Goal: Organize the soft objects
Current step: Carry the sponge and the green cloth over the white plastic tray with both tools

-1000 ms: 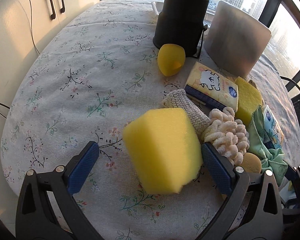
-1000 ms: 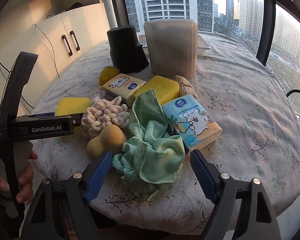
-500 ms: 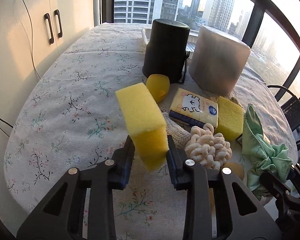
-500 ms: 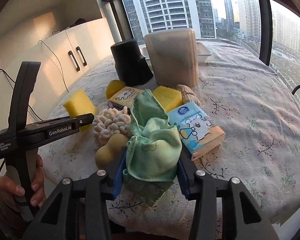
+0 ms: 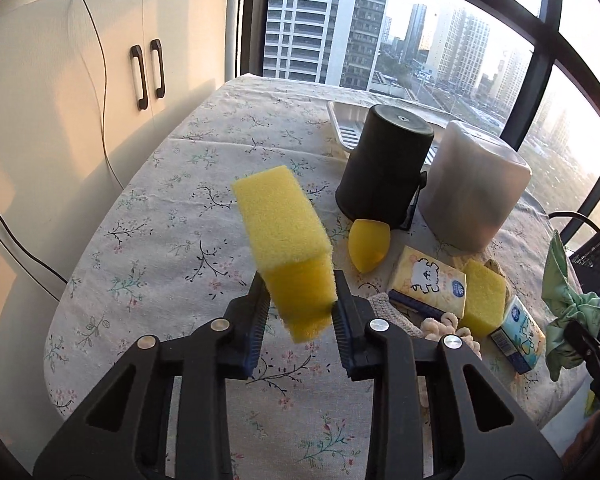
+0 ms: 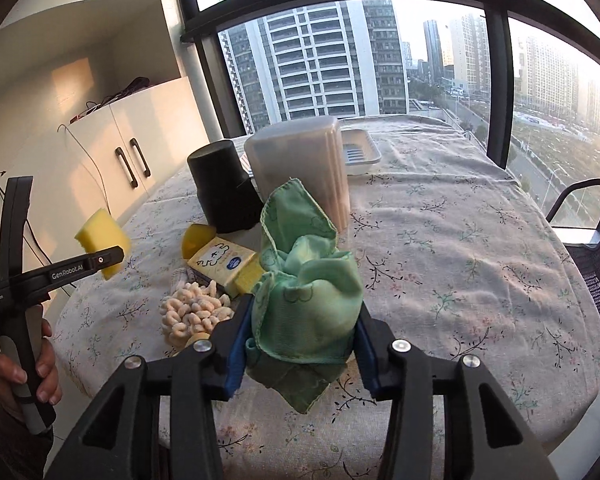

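My left gripper [image 5: 300, 292] is shut on a big yellow sponge block [image 5: 280, 216] and holds it tilted above the floral tablecloth [image 5: 160, 240]. In the right wrist view the same sponge [image 6: 100, 236] hangs at the left, off the table. My right gripper [image 6: 302, 320] is shut on a bunched green cloth [image 6: 300, 264], raised over the table's near edge; a corner of it dangles below the jaws. In the left wrist view the green cloth [image 5: 568, 304] shows at the far right.
On the table lie a yellow egg-shaped sponge [image 5: 368, 248], a yellow tissue pack [image 5: 428, 286], a second yellow sponge [image 5: 482, 300], a blue tissue pack [image 5: 520, 340] and a cream chenille pad [image 6: 196, 312]. Behind stand an upturned black container [image 5: 384, 164], a translucent bin [image 5: 472, 188] and a white tray [image 5: 342, 124].
Both grippers went from open to shut, the left on the yellow sponge and the right on the green cloth. Both then rose off the table with their loads.
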